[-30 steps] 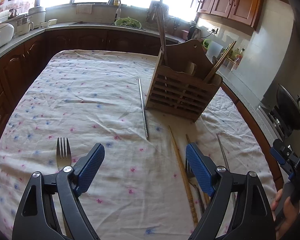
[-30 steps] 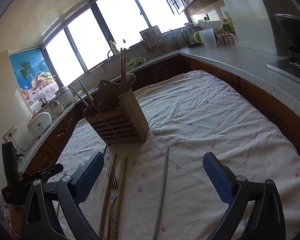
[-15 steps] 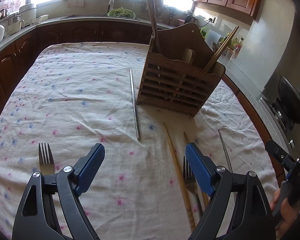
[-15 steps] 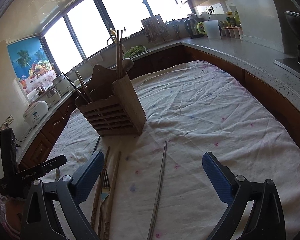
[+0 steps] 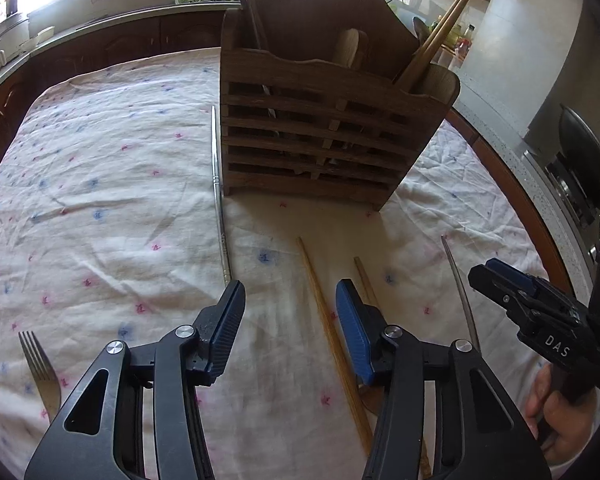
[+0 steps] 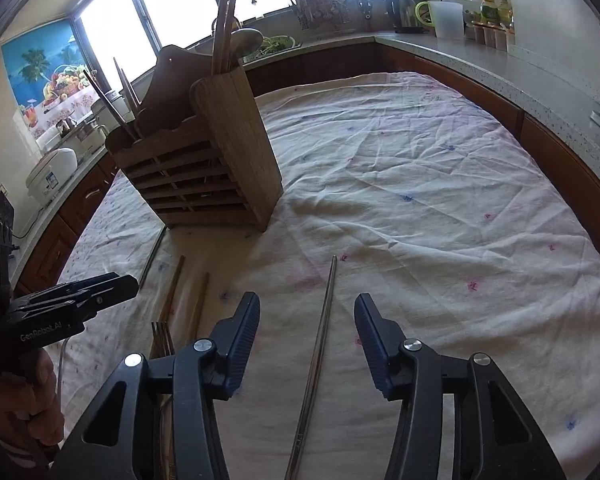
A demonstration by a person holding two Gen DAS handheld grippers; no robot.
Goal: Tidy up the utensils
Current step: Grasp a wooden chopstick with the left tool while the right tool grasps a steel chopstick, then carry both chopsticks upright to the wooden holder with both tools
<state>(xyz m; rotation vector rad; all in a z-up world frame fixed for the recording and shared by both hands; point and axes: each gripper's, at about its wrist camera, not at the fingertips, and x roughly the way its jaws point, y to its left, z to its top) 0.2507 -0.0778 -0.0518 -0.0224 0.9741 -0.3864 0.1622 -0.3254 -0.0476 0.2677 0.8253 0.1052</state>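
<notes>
The left gripper (image 5: 290, 304) hung low over the flowered tablecloth (image 5: 100, 200), its jaws partly apart and gripping nothing; they had just been closing, with only a wooden chopstick (image 5: 332, 332) lying on the cloth in the gap toward the right pad. At about 12 o'clock from it stood the slatted wooden utensil holder (image 5: 324, 144), upright, with chopsticks and a spoon handle standing in its compartments. A metal chopstick (image 5: 219, 196) lay along the holder's left side, its near tip just ahead of the left finger. A second wooden chopstick (image 5: 366, 280) showed beside the right finger, and a fork (image 5: 42, 368) lay well apart at 8 o'clock. The right gripper (image 6: 306, 316) was likewise released, jaws half spread and just having been narrowing, and straddled another metal chopstick (image 6: 320, 344) that ran toward 12 o'clock between the pads; whether either pad touched it could not be told. In the right wrist view the holder stood at 11 o'clock, and a second fork (image 6: 162, 340) with the wooden chopsticks lay at 9 o'clock, just beside the left finger.
</notes>
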